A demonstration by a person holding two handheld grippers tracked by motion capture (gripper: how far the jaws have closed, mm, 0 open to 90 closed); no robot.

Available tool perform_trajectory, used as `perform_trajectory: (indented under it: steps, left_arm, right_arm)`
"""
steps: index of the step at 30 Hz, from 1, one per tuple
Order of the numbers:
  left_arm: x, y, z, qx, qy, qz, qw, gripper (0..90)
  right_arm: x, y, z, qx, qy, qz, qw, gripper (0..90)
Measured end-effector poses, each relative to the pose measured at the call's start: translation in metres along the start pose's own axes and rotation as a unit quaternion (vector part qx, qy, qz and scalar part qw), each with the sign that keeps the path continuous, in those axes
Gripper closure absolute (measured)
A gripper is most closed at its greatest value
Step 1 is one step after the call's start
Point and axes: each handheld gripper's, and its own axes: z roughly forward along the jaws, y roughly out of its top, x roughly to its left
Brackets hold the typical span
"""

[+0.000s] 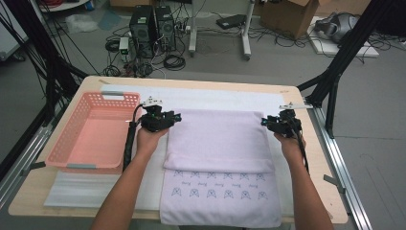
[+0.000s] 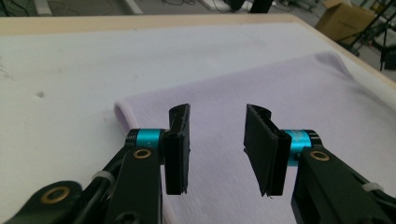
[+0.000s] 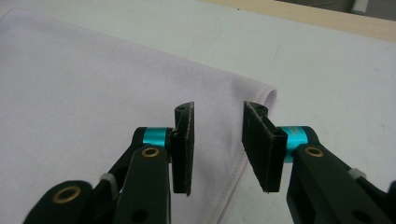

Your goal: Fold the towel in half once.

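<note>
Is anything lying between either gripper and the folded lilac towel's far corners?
Nothing visible does. The left gripper hangs with open jaws just above the lilac towel at its far left corner, and the right gripper does the same at the far right corner. The gap between each pair of jaws is bare.

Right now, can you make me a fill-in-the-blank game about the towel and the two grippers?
1. The lilac towel has been folded over so its far edge is a ____.
2. The basket left of the towel is coloured ____.
3. The jaws of the left gripper and the right gripper stand ____, with nothing pinched.
4. The little printed shapes on the towel are on the part ____ to the person.

Missing words: fold; pink; open; nearest
</note>
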Motion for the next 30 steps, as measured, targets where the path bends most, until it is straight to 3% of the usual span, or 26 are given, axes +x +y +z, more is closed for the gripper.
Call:
perform_trajectory:
  steps: [4,6,8,11,21,24,27,30]
  left_arm:
    - [-0.01,-0.013,-0.012,0.004,-0.012,-0.001,0.9999,58.6]
    - [-0.015,-0.02,-0.018,0.013,-0.017,0.001,0.9998,57.7]
    - [-0.021,-0.029,-0.025,0.013,-0.02,0.006,0.9997,58.3]
    - [-0.029,-0.043,-0.032,0.039,-0.029,0.014,0.9987,61.5]
    - [-0.037,-0.081,-0.061,0.042,-0.044,-0.013,0.9981,62.1]
    - [-0.038,-0.088,-0.067,0.059,-0.049,-0.015,0.9969,69.7]
    - [-0.043,-0.091,-0.069,0.079,-0.05,0.003,0.9956,79.5]
    - [-0.047,-0.092,-0.073,0.062,-0.045,0.014,0.997,85.4]
  right_arm:
    - [0.005,-0.006,-0.016,0.001,0.008,0.004,1.0,64.1]
    - [0.008,-0.009,-0.023,0.016,0.021,0.013,0.9996,63.5]
    - [0.014,-0.014,-0.031,0.007,0.025,0.003,0.9997,64.4]
    - [0.021,-0.026,-0.04,0.021,0.034,0.001,0.9992,64.4]
    - [0.045,-0.075,-0.064,0.031,0.068,0.006,0.9972,64.4]
    - [0.051,-0.083,-0.063,0.05,0.068,0.002,0.9964,68.2]
    - [0.054,-0.09,-0.061,0.066,0.069,0.0,0.9954,75.6]
    - [0.056,-0.095,-0.064,0.063,0.069,-0.006,0.9956,84.8]
